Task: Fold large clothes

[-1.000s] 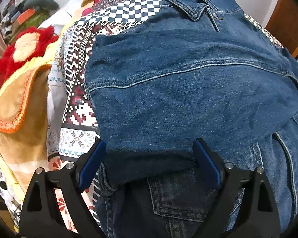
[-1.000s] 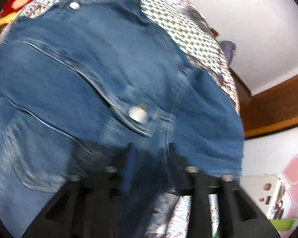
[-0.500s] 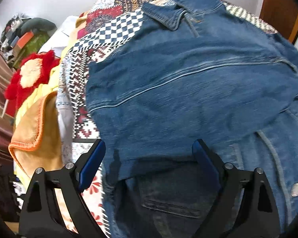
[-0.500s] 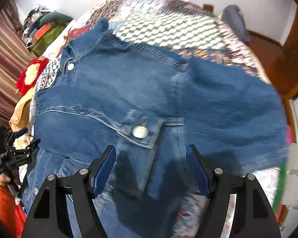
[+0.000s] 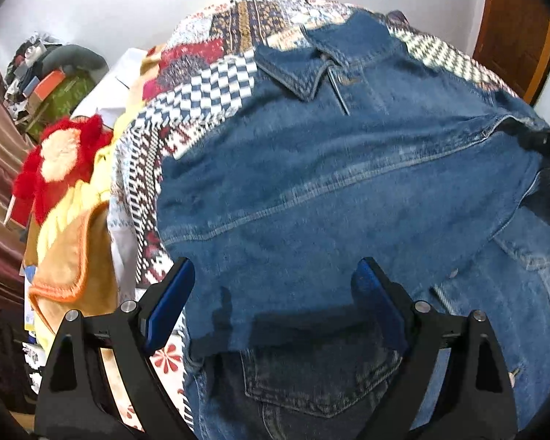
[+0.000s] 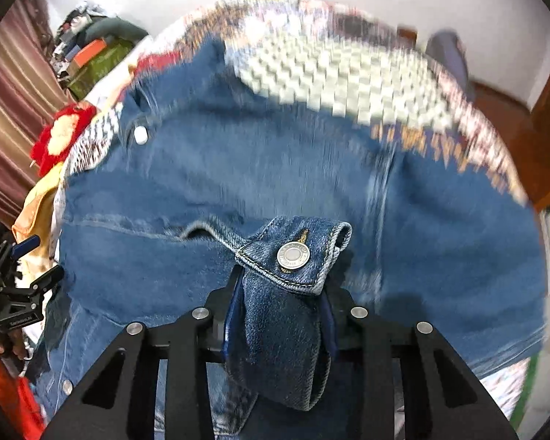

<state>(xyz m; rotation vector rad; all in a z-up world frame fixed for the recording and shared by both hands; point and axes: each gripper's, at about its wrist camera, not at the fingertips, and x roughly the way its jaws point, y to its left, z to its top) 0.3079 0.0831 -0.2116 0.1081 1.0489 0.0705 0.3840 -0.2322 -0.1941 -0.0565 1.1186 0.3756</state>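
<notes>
A bed covered by a patchwork quilt (image 5: 216, 84) carries the denim jacket (image 5: 348, 198) spread across it, with a yellow-orange blanket (image 5: 66, 256) at its left edge.

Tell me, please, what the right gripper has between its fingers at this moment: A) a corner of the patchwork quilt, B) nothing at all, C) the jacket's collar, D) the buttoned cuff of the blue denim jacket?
D: in the right wrist view the right gripper is shut on the blue denim jacket's cuff, whose silver snap button sits just above the closed fingers.
</notes>
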